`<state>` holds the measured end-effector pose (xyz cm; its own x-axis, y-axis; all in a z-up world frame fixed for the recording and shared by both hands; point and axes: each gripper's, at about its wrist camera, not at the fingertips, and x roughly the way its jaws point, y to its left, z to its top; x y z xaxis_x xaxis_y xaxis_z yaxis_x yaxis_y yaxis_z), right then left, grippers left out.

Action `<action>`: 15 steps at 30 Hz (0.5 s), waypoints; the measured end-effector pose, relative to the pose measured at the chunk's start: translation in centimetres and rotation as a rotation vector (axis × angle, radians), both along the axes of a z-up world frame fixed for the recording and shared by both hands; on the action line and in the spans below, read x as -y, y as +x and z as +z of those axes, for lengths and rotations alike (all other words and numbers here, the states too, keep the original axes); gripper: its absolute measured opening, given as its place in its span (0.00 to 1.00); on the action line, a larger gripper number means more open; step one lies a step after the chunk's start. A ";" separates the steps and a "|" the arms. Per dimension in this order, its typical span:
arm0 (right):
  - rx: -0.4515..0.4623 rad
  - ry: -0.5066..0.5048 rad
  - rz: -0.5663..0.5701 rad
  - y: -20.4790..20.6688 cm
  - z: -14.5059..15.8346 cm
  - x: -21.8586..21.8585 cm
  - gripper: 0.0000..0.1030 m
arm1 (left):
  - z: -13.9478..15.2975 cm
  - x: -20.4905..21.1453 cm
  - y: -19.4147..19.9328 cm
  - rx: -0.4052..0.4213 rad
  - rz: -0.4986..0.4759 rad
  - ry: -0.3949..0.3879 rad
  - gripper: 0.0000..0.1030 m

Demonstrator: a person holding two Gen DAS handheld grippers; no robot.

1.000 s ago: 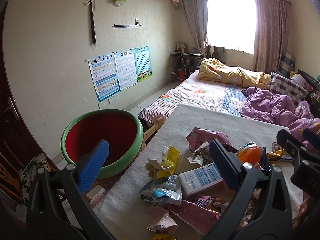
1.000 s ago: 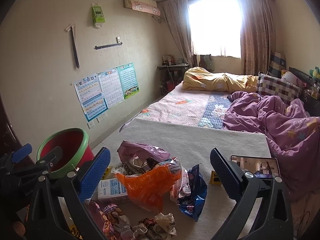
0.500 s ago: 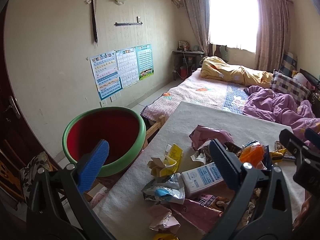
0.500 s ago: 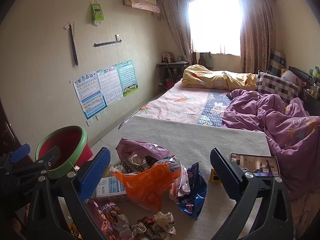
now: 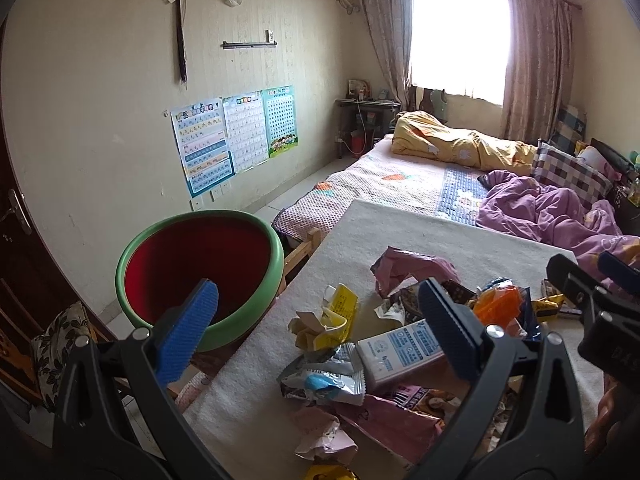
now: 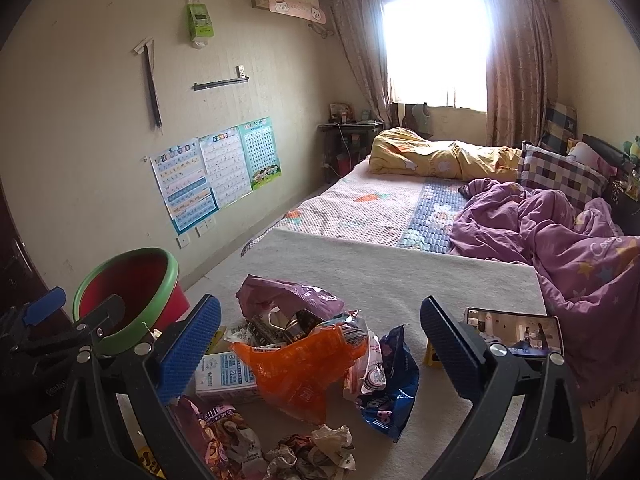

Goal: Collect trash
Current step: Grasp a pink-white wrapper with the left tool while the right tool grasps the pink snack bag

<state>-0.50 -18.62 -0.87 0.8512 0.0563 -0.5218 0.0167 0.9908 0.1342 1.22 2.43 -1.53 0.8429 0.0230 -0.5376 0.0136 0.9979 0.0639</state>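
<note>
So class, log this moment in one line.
left gripper: open, empty | right gripper: open, empty | trash pile: on table | bin: empty

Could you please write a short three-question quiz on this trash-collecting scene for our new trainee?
1. True or false: the left gripper holds a wrapper.
2. What lies nearest the right gripper's right finger: (a) the lit smartphone, (b) the red bucket with a green rim, (c) the white rectangular carton?
3. Fill in: the crumpled orange plastic bag lies on the ____ table cover.

Key: 1 false; 2 a; 3 beige.
</note>
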 end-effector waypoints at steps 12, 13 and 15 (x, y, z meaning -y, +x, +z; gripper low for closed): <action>-0.138 0.049 0.152 1.1 -2.5 0.5 0.89 | -3.2 -3.3 -1.0 -0.130 -0.027 0.003 0.93; -0.154 0.049 0.166 1.2 -2.8 0.2 0.88 | -4.0 -3.5 -1.1 -0.162 -0.031 0.006 0.92; -0.182 0.046 0.191 1.4 -3.7 -0.3 0.88 | -5.6 -3.9 -1.3 -0.236 -0.037 -0.006 0.90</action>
<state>0.85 -18.37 -4.53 0.7151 0.2339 -0.6588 -0.1417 0.9713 0.1911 -0.03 6.32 -7.14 0.6944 -0.0095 -0.7195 0.0638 0.9968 0.0484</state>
